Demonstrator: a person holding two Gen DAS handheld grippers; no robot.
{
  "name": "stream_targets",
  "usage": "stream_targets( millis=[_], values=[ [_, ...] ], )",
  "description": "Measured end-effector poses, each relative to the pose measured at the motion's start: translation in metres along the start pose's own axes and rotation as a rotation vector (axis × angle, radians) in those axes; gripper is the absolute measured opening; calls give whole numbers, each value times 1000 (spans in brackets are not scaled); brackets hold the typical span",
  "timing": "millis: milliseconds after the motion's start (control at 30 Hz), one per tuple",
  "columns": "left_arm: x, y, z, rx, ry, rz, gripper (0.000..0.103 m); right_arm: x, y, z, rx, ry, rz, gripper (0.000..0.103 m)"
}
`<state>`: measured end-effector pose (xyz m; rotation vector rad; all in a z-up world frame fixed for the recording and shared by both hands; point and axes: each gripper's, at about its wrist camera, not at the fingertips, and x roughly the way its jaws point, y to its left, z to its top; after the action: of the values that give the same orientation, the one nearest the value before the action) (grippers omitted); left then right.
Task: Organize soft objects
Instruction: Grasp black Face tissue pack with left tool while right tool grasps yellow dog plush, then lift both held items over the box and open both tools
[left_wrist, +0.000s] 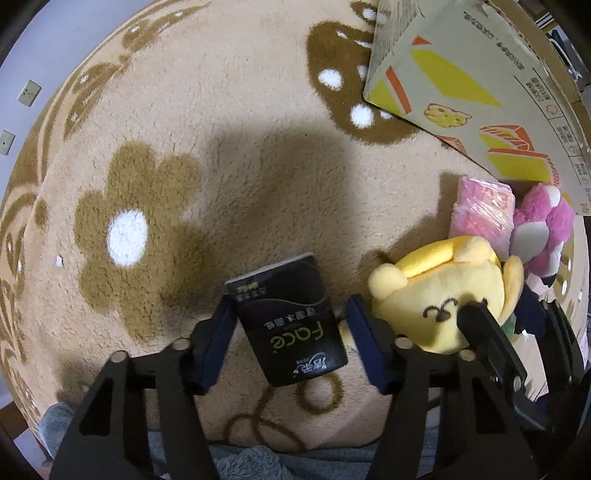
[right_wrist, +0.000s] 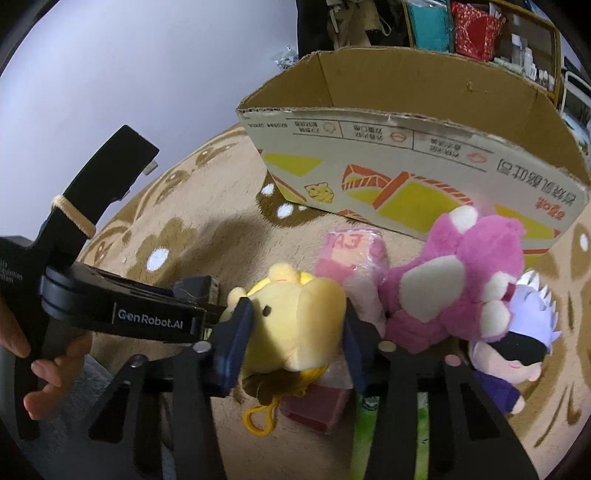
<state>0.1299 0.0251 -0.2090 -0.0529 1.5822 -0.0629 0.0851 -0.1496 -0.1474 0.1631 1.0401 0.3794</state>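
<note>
A black tissue pack (left_wrist: 291, 317) lies on the rug between the fingers of my left gripper (left_wrist: 291, 314); the jaws stand open around it, with a gap on the right side. My right gripper (right_wrist: 295, 321) is closed on a yellow plush (right_wrist: 295, 314), which also shows in the left wrist view (left_wrist: 436, 291). A pink plush bear (right_wrist: 461, 284) and a pink tissue pack (right_wrist: 351, 258) lie just beyond it. A doll with pale purple hair (right_wrist: 524, 332) lies at the right. The open cardboard box (right_wrist: 406, 166) stands behind them.
A beige rug with brown flowers (left_wrist: 221, 147) covers the floor. A pink packet (right_wrist: 317, 406) and a green item (right_wrist: 365, 424) lie under my right gripper. The left gripper's body (right_wrist: 122, 314) and the person's hand (right_wrist: 44, 369) are at the left. Shelves stand behind the box.
</note>
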Motion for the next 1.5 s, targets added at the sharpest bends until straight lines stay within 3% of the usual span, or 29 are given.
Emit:
stream_targets(
  millis=[167,467,933,1300,1500],
  values=[
    [-2,-6,-1,19,-24,21,49,-5,2,-1,-13,-15,-11,39],
    [-30,-7,-18,47,-134,18,49,-31,-4,-1,5,-91,-75,37],
    [-101,-27,-40,148,-474,-21,49,-82,-26,0,70,-222,-221,36],
    [-135,-43,-58,264,-739,60,49,-135,-18,7,47,-382,-376,35],
    [-156,-49,-71,263,-868,58,49,-156,-13,17,33,-448,-403,35]
  ],
)
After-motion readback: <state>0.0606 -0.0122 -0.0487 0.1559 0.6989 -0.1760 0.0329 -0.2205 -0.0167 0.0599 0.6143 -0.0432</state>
